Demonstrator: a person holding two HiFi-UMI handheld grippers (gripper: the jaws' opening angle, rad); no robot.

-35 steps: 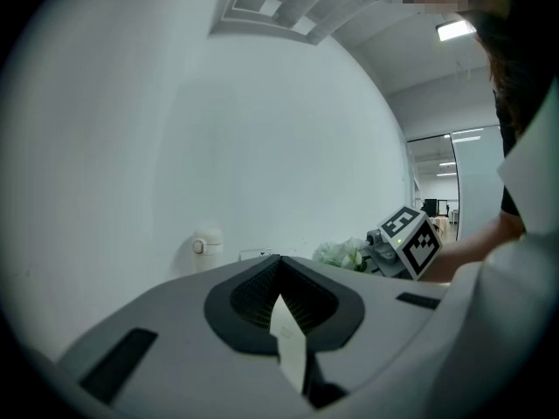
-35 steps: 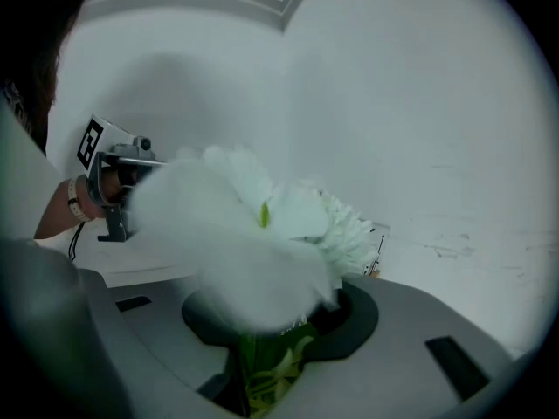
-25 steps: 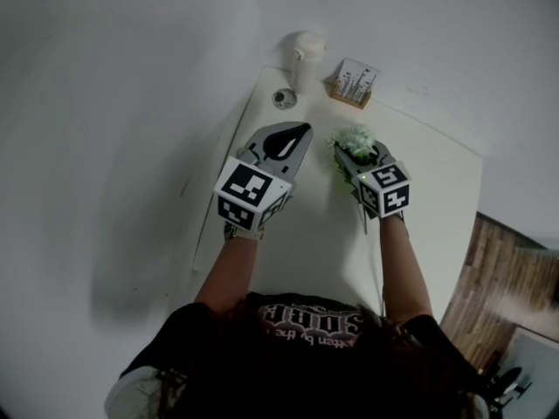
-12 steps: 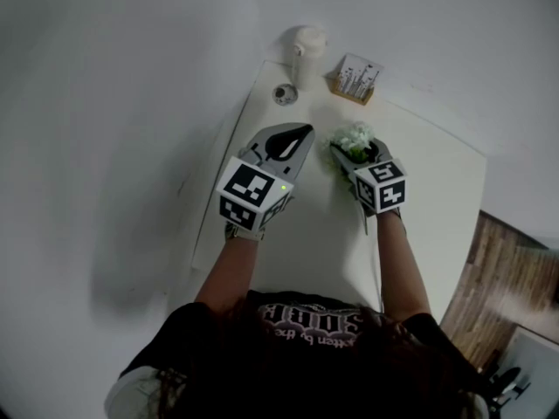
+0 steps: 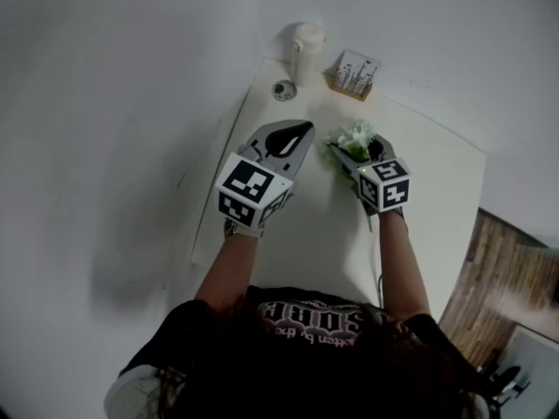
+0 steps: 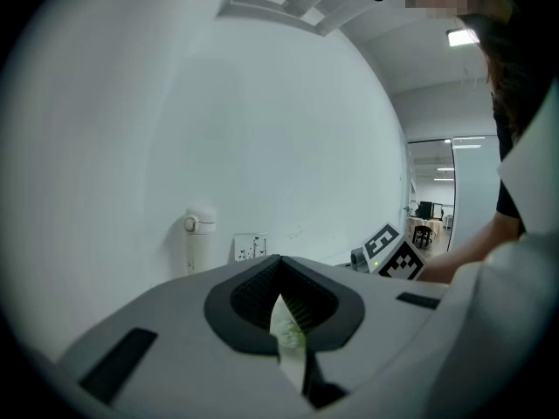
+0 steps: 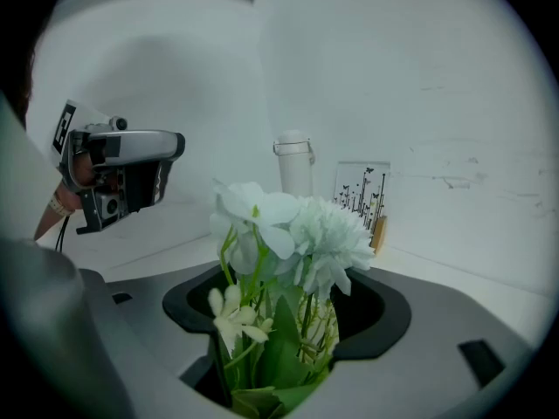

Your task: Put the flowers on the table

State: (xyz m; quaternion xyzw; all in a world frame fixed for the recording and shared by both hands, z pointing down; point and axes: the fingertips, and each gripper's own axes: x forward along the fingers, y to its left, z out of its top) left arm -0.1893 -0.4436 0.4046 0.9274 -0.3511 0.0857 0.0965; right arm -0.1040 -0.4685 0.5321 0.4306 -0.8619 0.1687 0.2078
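A bunch of white flowers (image 7: pixel 288 234) with green stems stands upright between the jaws of my right gripper (image 7: pixel 288 321). Those jaws are opening, and there are gaps between the pads and the stems. In the head view the flowers (image 5: pixel 353 137) sit on the white table (image 5: pixel 428 199), just ahead of the right gripper (image 5: pixel 356 152). My left gripper (image 5: pixel 281 140) hovers to their left, its jaws shut. A thin pale green-white sliver (image 6: pixel 288 337) is pinched between the left gripper's (image 6: pixel 281 297) pads.
At the table's far corner stand a white bottle (image 5: pixel 306 45), a small card holder (image 5: pixel 353 75) with printed cards and a small round object (image 5: pixel 282 90). A white wall runs along the left. Wooden floor (image 5: pixel 511 278) shows past the table's right edge.
The right gripper's jaws have spread apart around the flowers, which now stand freer and more upright. The left gripper has stayed almost still.
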